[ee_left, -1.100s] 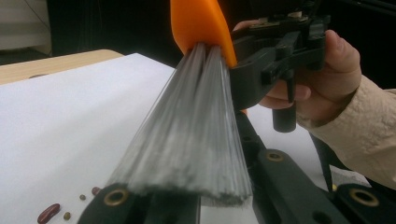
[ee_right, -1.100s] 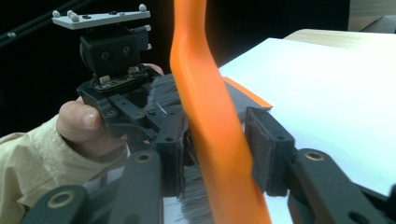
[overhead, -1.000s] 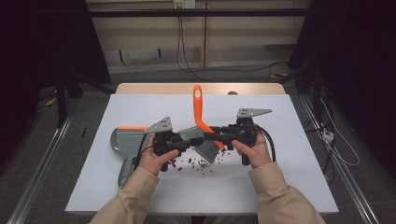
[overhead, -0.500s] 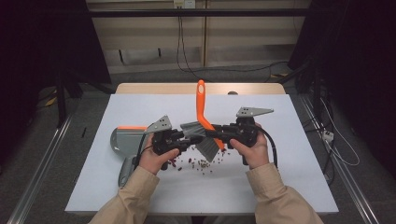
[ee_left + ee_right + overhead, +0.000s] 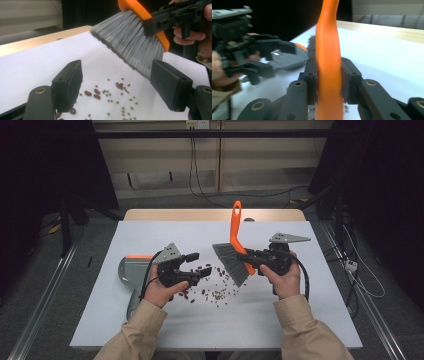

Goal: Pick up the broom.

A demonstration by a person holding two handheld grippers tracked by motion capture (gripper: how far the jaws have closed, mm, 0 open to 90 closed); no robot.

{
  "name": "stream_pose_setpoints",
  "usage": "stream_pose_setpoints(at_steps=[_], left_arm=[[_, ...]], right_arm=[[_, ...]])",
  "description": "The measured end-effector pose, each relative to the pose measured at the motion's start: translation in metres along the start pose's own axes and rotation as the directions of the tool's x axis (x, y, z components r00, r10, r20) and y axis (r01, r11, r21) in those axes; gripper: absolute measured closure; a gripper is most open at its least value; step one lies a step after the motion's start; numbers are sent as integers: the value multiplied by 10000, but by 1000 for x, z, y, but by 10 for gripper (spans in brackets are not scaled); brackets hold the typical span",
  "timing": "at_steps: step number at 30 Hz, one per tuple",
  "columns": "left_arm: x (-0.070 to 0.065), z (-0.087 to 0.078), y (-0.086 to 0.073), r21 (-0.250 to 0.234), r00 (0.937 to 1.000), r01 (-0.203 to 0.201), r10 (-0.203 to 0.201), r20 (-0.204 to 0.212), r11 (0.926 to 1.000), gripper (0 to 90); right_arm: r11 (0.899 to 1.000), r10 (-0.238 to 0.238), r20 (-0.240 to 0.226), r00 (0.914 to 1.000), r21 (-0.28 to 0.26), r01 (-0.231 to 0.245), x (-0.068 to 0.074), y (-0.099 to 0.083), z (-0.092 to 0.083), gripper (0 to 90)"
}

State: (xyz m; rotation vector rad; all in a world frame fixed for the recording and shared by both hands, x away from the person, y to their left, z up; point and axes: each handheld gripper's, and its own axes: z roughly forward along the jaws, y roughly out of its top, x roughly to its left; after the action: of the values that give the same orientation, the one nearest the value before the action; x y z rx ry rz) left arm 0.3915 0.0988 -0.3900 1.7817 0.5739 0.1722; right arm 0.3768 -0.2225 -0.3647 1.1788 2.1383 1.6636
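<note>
Brush [image 5: 234,251] clamped in right hand-held gripper [image 5: 251,256], above beans [image 5: 212,285]

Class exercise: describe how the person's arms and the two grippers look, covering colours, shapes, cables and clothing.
Both sleeves are beige. The left gripper and right gripper are black, with flat blocky jaw pads and round rivets at the joints. Each carries a grey three-cornered plate on top and trails a black cable.

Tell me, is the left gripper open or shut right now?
Open. The left gripper has just been opening; its black jaws stand wide apart with nothing between them, above the scattered beans on the white table.
</note>
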Motion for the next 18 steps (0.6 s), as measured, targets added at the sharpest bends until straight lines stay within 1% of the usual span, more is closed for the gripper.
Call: stream_pose_setpoints(at_steps=[1, 3, 4, 5, 6, 7, 9, 12, 13, 14, 15, 17, 18], left_arm=[[0, -1, 0, -8, 10000, 27, -27, -19, 10000, 254], [0, -3, 2, -3, 10000, 35, -35, -34, 10000, 238], [0, -4, 3, 17, 10000, 37, -36, -82, 10000, 228], [0, -7, 6, 72, 9998, -58, 59, -194, 10000, 220], [0, -7, 6, 72, 9998, -58, 59, -194, 10000, 212], [0, -9, 8, 76, 9999, -39, 41, -167, 10000, 199], [1, -13, 10, 82, 9997, 56, -54, -240, 10000, 176], [2, -19, 13, 50, 9994, 136, -135, -309, 9999, 152], [4, -23, 14, 107, 9992, 199, -195, -342, 9997, 146], [4, -23, 14, 107, 9992, 199, -195, -342, 9997, 138], [4, -24, 14, 141, 9988, 262, -256, -427, 9996, 129], [6, -27, 15, 143, 9988, 231, -224, -445, 9996, 114], [7, -30, 15, 98, 9984, 241, -236, -510, 9997, 113]], right_arm=[[10000, 0, 0, 10000, 0, 0, 0, 0, 0, 700], [10000, 13, 344, 9994, 67, -16, -5, -2, -5, 700], [9999, 20, 444, 9990, 106, -24, -6, -3, -7, 700], [9999, -4, 590, 9983, 102, -2, -7, -4, -9, 699], [9999, -4, 590, 9983, 102, -2, -7, -4, -9, 699], [9999, 129, 687, 9976, 54, -133, -11, -6, -13, 700], [9998, 218, 871, 9960, -25, -217, -14, -7, -17, 700], [9996, 289, 1065, 9939, -35, -287, -18, -10, -23, 700], [9996, 286, 1169, 9927, -46, -282, -20, -12, -25, 700], [9997, 244, 1261, 9917, 0, -246, -21, -13, -26, 700], [9997, 245, 1341, 9907, -3, -246, -22, -14, -27, 700], [9993, 370, 1497, 9880, -22, -371, -25, -16, -30, 700], [9994, 330, 1578, 9869, -2, -334, -26, -17, -31, 700]])
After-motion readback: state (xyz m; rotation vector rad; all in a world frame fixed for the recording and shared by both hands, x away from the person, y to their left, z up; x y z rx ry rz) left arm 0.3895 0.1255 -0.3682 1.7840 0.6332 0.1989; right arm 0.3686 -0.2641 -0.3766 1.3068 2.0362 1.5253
